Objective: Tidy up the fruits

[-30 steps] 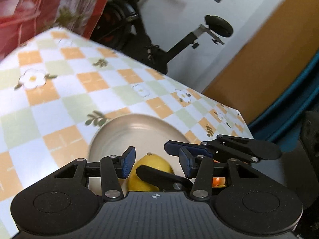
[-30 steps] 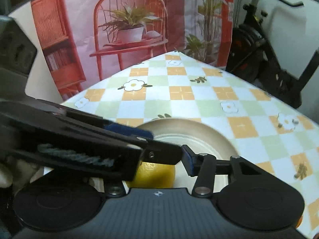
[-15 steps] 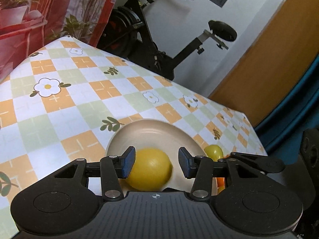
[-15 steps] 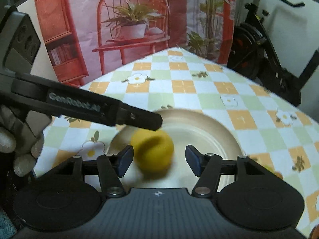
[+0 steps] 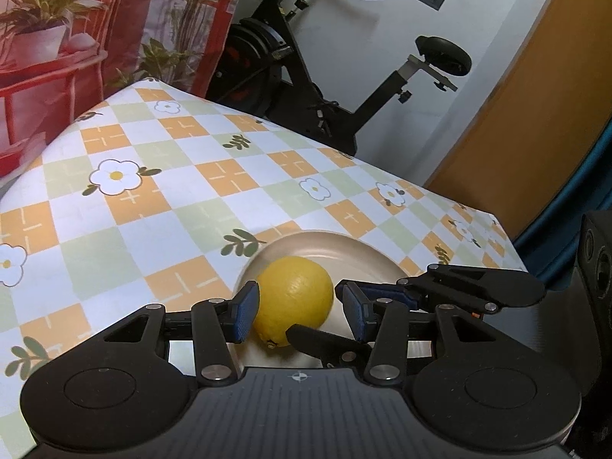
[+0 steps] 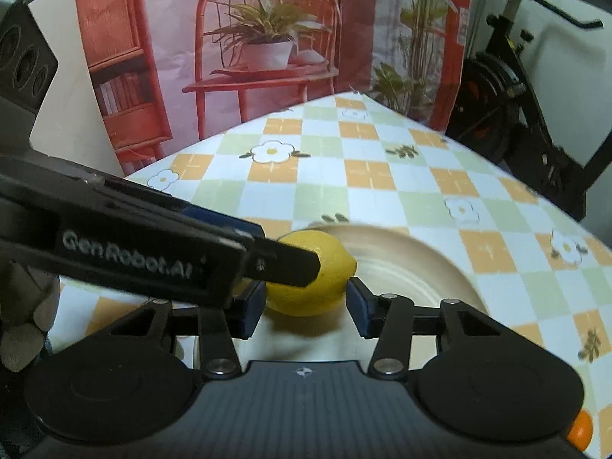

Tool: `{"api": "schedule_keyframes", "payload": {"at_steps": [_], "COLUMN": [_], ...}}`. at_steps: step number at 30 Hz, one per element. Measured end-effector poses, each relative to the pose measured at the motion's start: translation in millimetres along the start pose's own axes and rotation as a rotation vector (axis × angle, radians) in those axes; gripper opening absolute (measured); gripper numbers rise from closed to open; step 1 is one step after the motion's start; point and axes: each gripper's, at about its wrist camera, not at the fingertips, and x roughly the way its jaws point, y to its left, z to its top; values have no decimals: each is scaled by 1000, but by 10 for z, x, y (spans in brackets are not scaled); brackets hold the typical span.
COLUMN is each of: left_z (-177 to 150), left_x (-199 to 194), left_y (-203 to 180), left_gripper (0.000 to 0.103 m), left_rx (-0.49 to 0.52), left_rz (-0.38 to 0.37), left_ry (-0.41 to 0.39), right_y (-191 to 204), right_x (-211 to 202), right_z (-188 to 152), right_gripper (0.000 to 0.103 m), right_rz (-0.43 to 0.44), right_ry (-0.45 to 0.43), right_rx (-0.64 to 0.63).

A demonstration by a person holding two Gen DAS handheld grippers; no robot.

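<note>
A yellow lemon [image 5: 293, 298] lies at the near rim of a beige plate [image 5: 336, 246] on the checked tablecloth. My left gripper [image 5: 296, 313] is open, with the lemon between its blue pads; the left pad looks close to or touching it. In the right wrist view the lemon [image 6: 311, 283] sits between the open pads of my right gripper [image 6: 306, 302], on the plate [image 6: 413, 264]. The left gripper's finger [image 6: 283, 258] crosses in front of the lemon there. The right gripper's fingers [image 5: 451, 287] show at the right in the left wrist view.
An orange fruit [image 6: 579, 428] shows at the lower right corner of the right wrist view. An exercise bike [image 5: 306, 61] stands beyond the table's far edge. A red printed backdrop [image 6: 244, 46] hangs behind the table. The tablecloth [image 5: 153, 191] stretches left and far.
The lemon has rolled on the plate toward its near left rim. Both grippers have shifted and now bracket the lemon from two sides, jaws still open.
</note>
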Motion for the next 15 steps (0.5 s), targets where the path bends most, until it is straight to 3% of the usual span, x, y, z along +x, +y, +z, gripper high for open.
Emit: {"api": "schedule_keyframes", "payload": {"at_steps": [7, 15], "left_z": [48, 180], "left_x": [-117, -222], "left_y": [-130, -656], "left_gripper": [50, 53], "left_rx": [20, 95], "left_rz": [40, 10], "left_ry": [-28, -82], "right_y": [-23, -371], "right_x": [-73, -687], "right_z": [-27, -302], "right_gripper": [53, 53], "right_rz": [-32, -92], "right_ry": [-24, -116], "right_rx": [11, 86]}}
